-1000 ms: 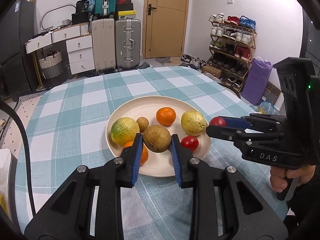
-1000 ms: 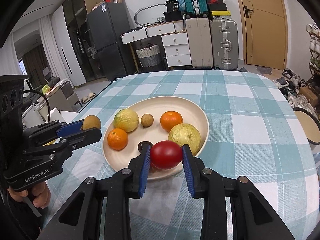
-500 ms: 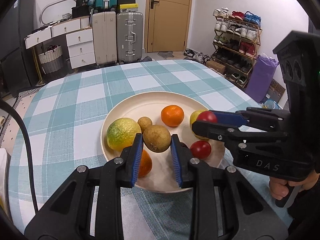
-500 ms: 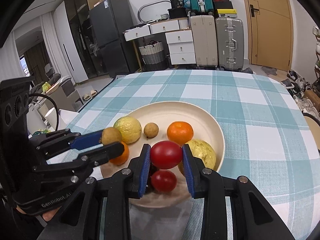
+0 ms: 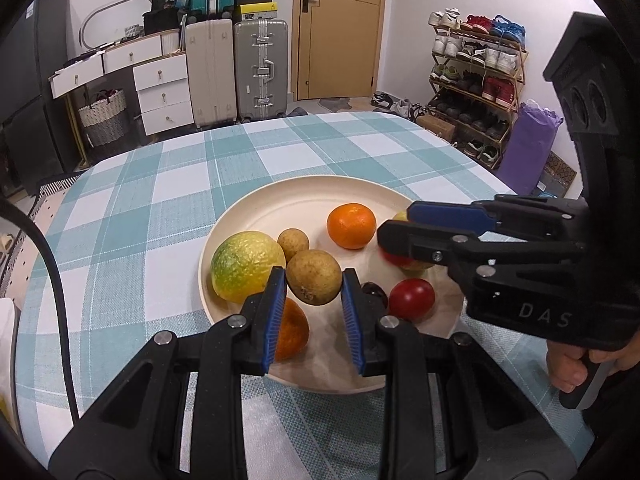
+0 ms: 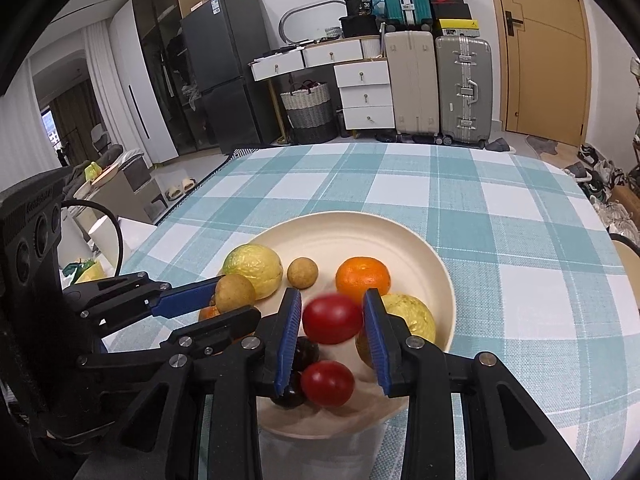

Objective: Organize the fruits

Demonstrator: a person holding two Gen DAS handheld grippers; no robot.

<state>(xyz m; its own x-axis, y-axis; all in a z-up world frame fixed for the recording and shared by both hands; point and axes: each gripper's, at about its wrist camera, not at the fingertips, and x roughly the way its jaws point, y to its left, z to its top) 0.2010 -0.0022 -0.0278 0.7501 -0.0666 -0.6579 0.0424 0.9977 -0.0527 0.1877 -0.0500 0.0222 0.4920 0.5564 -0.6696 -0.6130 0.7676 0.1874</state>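
Behind our round table with its teal-and-white checked cloth (image 5: 168, 184) we see suitcases (image 5: 260, 68), a white chest of drawers (image 5: 160, 88), a wooden door (image 5: 340, 28) and a shoe rack (image 5: 476, 76); the right wrist view adds a dark fridge (image 6: 216, 80) and a woven basket (image 6: 308, 108).

On the cloth sits a cream plate (image 5: 304, 196) that carries the fruit. Our left gripper (image 5: 314, 292) is clamped on a brown round fruit (image 5: 314, 276), blue pads pressing both of its sides, and holds it above the near left part of the plate. Under it lies an orange (image 5: 294, 332), partly hidden by the left finger. On the plate's left rests a yellow-green citrus fruit (image 5: 246, 266), with a smaller brown fruit (image 5: 293, 242) just beside it, and a mandarin (image 5: 351, 226) lies farther back.

Our right gripper (image 6: 332, 320) has a red tomato (image 6: 332, 319) between its pads, and its jaws are opening; the tomato looks blurred, and a thin gap shows on each side of it. Below it a second tomato (image 6: 327, 383) lies on the plate, touching a dark fruit (image 6: 304, 352), perhaps a plum. A bumpy yellow fruit (image 6: 412, 318) sits just right of the gripper, near the rim.
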